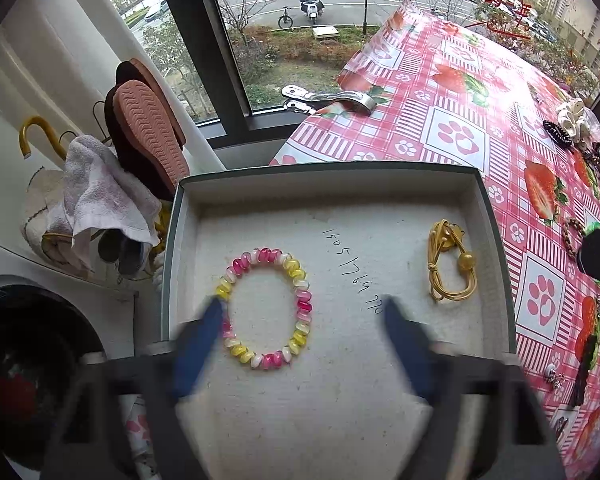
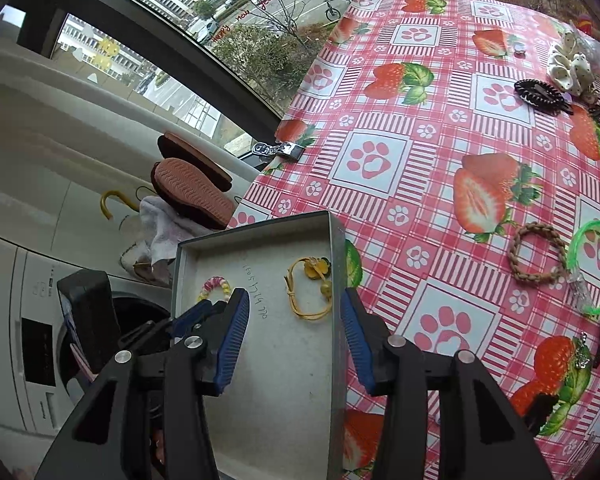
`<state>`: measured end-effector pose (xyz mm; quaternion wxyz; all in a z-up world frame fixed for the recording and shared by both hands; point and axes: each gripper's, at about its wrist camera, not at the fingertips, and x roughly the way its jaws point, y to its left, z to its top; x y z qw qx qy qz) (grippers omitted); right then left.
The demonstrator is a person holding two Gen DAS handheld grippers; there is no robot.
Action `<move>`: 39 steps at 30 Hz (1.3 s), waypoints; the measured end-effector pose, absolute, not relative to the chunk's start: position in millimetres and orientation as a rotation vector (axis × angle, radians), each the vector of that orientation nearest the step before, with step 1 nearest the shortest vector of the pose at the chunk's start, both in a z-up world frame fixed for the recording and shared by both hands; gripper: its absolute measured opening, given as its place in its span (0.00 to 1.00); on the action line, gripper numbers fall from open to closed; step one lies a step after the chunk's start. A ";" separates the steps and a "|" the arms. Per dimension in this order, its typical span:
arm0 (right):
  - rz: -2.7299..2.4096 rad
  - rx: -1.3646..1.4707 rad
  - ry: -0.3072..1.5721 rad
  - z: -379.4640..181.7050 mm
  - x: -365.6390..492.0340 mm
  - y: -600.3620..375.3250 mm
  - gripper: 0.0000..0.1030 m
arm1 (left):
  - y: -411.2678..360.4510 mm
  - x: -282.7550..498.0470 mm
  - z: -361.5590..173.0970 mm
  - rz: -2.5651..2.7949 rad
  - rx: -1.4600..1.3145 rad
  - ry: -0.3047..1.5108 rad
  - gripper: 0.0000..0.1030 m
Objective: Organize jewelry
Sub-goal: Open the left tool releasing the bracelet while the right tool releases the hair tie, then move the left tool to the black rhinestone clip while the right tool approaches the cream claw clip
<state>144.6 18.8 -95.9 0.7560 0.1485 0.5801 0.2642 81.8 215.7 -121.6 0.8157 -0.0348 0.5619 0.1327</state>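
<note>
A shallow grey box [image 1: 332, 168] sits at the table's left edge. In it lies a pink, yellow and white bead bracelet [image 1: 266, 256] and, to the right, a yellow cord bracelet [image 1: 434, 280] with a flower charm. My left gripper [image 1: 302, 304] stands open low over the box, its blurred blue fingers either side of the bead bracelet without pressing it. My right gripper [image 2: 294, 296] is open above the box [image 2: 260, 226], and nothing is between its pads. Past its tips lies the cord bracelet [image 2: 316, 268]. The bead bracelet [image 2: 216, 284] shows partly behind the left finger.
On the strawberry tablecloth [image 2: 380, 160] lie a braided bracelet [image 2: 536, 228], a green bangle [image 2: 573, 254], a black coil tie [image 2: 540, 92], a white scrunchie [image 2: 568, 64] and dark hair clips. A metal clamp [image 1: 328, 100] grips the cloth's edge. A washing machine [image 2: 32, 320] and slippers [image 1: 148, 136] are left.
</note>
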 end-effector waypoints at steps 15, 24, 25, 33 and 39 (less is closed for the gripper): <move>0.439 0.301 1.318 -105.4 88.2 -54.9 0.73 | 172.7 76.9 -140.8 0.185 -0.020 1.217 1.00; 0.289 0.311 1.357 -111.1 57.8 -120.8 0.76 | 103.1 77.1 -132.2 0.071 0.031 1.236 1.00; 0.271 0.316 1.359 -111.4 55.9 -129.5 0.76 | 95.2 78.5 -131.5 0.060 0.037 1.243 1.00; 0.068 0.324 1.356 -116.5 31.2 -205.6 0.76 | 33.4 81.8 -118.0 -0.069 0.060 1.272 1.00; -0.029 0.322 1.392 -132.6 11.3 -244.2 0.76 | -3.6 86.1 -124.8 -0.134 0.042 1.305 1.00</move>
